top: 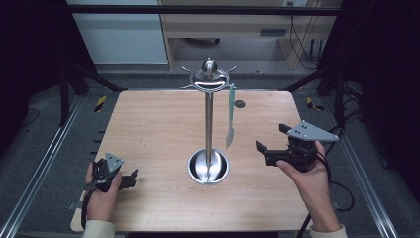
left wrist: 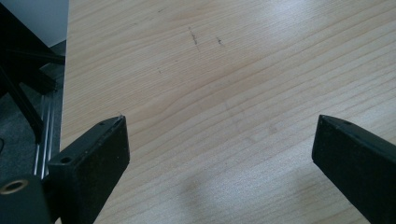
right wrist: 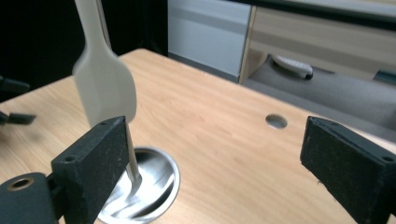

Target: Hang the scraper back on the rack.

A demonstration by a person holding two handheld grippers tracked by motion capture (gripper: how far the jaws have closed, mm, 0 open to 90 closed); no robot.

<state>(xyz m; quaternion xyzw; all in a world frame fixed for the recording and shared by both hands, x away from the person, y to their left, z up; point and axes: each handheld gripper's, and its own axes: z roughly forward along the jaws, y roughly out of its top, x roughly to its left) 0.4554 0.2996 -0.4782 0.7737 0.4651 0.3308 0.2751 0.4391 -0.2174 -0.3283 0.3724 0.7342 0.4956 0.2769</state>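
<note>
A chrome utensil stand [top: 209,124] rises from a round dished base [top: 208,167] in the middle of the wooden table [top: 148,124], with curved hooks around its knob at the top. A pale spatula [top: 230,119] hangs from one hook on the stand's right side, blade down. My right gripper [top: 271,137] is held to the right of the stand, open and empty, apart from the spatula. In the right gripper view the spatula [right wrist: 105,88] hangs just beyond the left jaw of my right gripper [right wrist: 215,123], above the base [right wrist: 154,182]. My left gripper [top: 132,179] rests low near the table's front left, and in its own view my left gripper [left wrist: 222,123] stands open over bare wood.
A small round hole [top: 239,104] is set in the table behind the stand, and the same hole [right wrist: 276,121] lies ahead of the right jaws. Dark frame posts and rails flank the table. A cabinet and cables stand on the floor beyond the far edge.
</note>
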